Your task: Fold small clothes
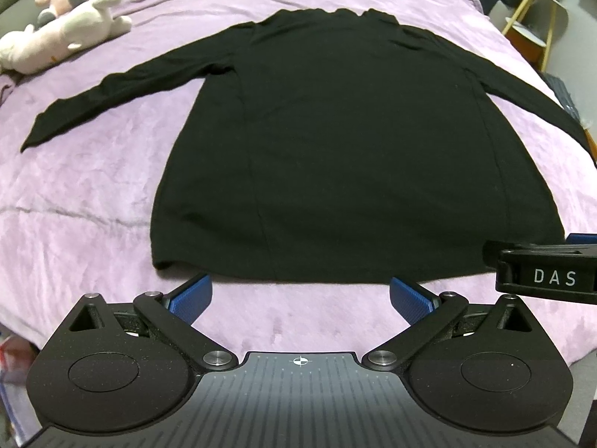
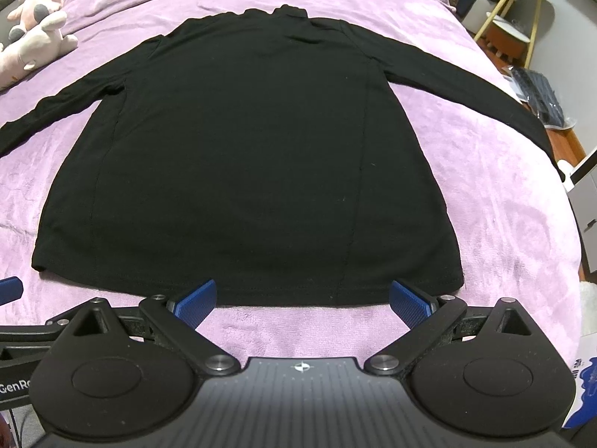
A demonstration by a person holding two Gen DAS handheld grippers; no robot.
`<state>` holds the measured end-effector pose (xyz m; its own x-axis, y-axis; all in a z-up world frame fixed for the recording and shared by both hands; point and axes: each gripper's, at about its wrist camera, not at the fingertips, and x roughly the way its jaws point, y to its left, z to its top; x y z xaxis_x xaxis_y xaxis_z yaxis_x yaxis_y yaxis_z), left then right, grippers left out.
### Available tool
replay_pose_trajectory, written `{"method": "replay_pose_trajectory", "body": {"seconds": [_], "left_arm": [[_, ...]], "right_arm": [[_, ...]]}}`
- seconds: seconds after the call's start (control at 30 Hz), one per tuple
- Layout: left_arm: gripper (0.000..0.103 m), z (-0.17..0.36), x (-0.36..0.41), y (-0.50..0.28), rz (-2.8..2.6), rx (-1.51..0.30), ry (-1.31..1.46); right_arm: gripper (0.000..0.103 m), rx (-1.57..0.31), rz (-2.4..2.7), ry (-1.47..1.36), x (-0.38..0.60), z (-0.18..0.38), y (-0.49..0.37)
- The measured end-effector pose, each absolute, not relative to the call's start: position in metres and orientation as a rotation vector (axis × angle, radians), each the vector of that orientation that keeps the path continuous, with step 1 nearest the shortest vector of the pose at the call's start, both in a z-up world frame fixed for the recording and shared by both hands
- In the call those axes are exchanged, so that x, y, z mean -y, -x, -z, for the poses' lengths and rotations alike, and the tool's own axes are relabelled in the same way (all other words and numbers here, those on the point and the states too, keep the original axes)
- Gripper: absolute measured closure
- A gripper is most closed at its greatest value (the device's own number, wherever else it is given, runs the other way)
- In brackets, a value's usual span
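A black long-sleeved knit top (image 1: 354, 142) lies flat and spread on a lilac plush bedspread (image 1: 93, 194), hem nearest the cameras, both sleeves stretched outward. The left gripper (image 1: 300, 300) and right gripper (image 2: 303, 302) hover just short of the hem, blue-padded fingers spread wide, grasping nothing. Pink and white plush toys (image 1: 63, 26) rest near the far left corner.

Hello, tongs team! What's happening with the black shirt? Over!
Left tongs open, right tongs open, both empty at hem. Black shirt flat on purple blanket, sleeves spread, unfolded. Nothing blocking.
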<state>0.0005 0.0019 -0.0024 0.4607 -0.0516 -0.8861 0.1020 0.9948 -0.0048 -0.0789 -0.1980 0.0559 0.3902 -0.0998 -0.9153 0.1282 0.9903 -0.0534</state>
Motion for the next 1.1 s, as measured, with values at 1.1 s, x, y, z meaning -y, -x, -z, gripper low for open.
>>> {"method": "replay_pose_trajectory", "body": {"seconds": [1.1], "left_arm": [[0.0,0.0063,-0.0038,0.0011,0.092,-1.104,-0.042]], "right_arm": [[0.004,-1.164,0.151,-0.034,0.2007,-0.0535,0.0803]]}}
